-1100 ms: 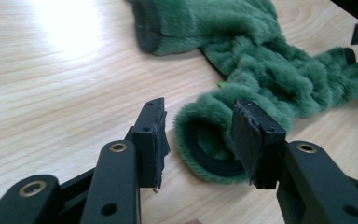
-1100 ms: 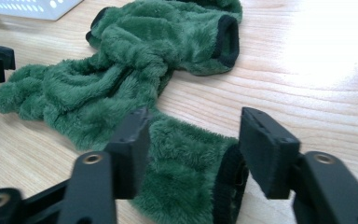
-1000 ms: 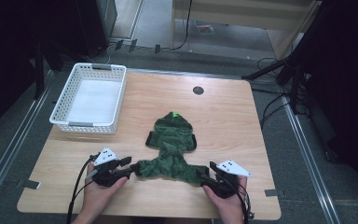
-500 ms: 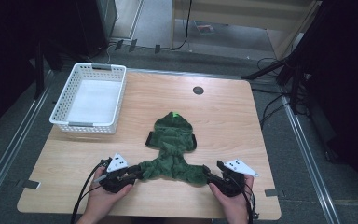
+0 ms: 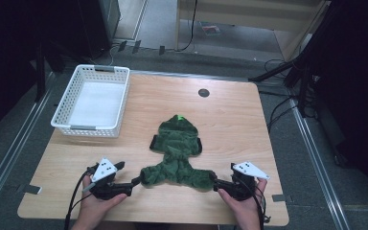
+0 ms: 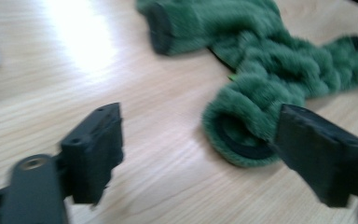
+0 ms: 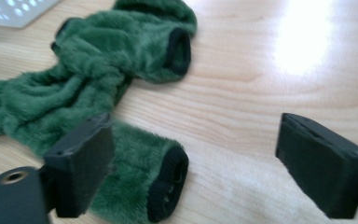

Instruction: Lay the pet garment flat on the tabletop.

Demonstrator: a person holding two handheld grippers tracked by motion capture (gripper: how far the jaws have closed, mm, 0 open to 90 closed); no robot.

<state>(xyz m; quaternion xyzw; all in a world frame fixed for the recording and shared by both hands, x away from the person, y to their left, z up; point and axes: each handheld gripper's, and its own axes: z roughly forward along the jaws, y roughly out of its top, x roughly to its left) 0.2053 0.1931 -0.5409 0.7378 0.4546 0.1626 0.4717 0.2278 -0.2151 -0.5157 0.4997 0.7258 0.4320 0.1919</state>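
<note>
My left gripper (image 5: 135,182) has its jaws spread wide; they have just been opening, and nothing is pinched between them. In the left gripper view the near cuff of the green fleece garment (image 6: 265,74) lies on the worktop (image 5: 230,115) just inside my right-hand jaw, close to it, though I cannot tell whether it touches. My right gripper (image 5: 216,183) also stands wide, its jaws having just been opening, and grips nothing. In the right gripper view the other cuff lies beside my left-hand jaw, partly behind it, with bare wood between it and the far jaw.

I count one garment, two grippers and one white basket (image 5: 92,101). The garment stretches between my two pairs of jaws, one leg end at each, its body and hood running away from them. The basket sits well beyond my left jaws.
</note>
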